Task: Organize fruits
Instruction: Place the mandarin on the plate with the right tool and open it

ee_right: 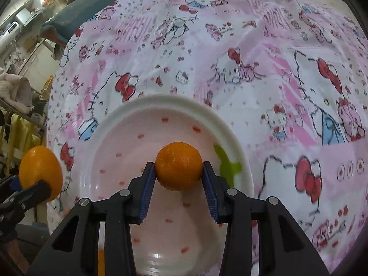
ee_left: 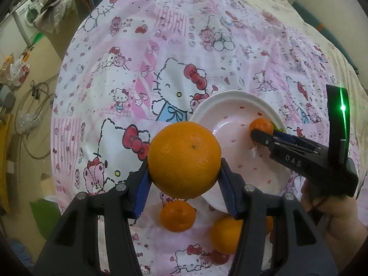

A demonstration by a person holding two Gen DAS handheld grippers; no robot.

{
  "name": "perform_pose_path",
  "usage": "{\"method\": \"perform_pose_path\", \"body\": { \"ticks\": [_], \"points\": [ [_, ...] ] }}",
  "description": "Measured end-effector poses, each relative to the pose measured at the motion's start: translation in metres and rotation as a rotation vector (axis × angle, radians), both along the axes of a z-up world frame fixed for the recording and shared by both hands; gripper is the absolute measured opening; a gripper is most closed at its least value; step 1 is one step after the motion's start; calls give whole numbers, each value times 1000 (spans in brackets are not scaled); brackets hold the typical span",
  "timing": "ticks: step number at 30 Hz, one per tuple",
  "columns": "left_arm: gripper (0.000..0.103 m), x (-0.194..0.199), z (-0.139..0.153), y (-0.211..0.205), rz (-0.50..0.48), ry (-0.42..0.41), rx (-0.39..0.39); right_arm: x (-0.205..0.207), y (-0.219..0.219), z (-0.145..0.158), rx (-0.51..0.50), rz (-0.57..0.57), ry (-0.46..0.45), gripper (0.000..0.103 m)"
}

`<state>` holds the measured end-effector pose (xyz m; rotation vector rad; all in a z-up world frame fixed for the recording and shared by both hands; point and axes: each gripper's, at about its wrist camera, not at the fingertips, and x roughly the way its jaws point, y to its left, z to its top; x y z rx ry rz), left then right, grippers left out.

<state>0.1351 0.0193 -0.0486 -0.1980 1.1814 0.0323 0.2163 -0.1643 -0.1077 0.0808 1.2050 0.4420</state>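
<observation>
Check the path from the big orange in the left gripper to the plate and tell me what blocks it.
Nothing visible blocks it. The large orange, held in the left gripper, hangs beside the plate. The right gripper holds a small orange over the plate's far side, leaving the near half bare.

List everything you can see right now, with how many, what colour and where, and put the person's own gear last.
Large round orange: one, orange, held in the left gripper beside the plate.
Small mandarin: one, orange, held in the right gripper over the plate.
Loose oranges: at least two, orange, on the cloth near the plate.
Round white plate with pink dashes: one, on the cloth.
Cartoon-cat print cloth: one, pink and white, covers the surface.
Left gripper: black, blue-padded fingers.
Right gripper: black, blue-padded fingers.
Hand: one, grips the right gripper's handle.
</observation>
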Motion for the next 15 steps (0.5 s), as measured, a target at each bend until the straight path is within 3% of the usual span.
{"method": "perform_pose_path", "body": {
  "ticks": [7,9,11,13,15],
  "points": [
    [51,5,-8,0,6,21,-1,7,-2,-1,27,-4,9,46],
    [51,6,-8,-2,0,16,2,6,-4,-1,27,-6,13,54],
    [51,8,-8,-7,-24,-6,28,5,-7,2,43,-10,9,69],
    [51,12,-8,-13,-48,-36,72,3,-9,8,29,-20,-9,69],
    [51,17,-9,-13,-54,-49,50,0,-14,14,12,-29,-15,69]
  ]
}}
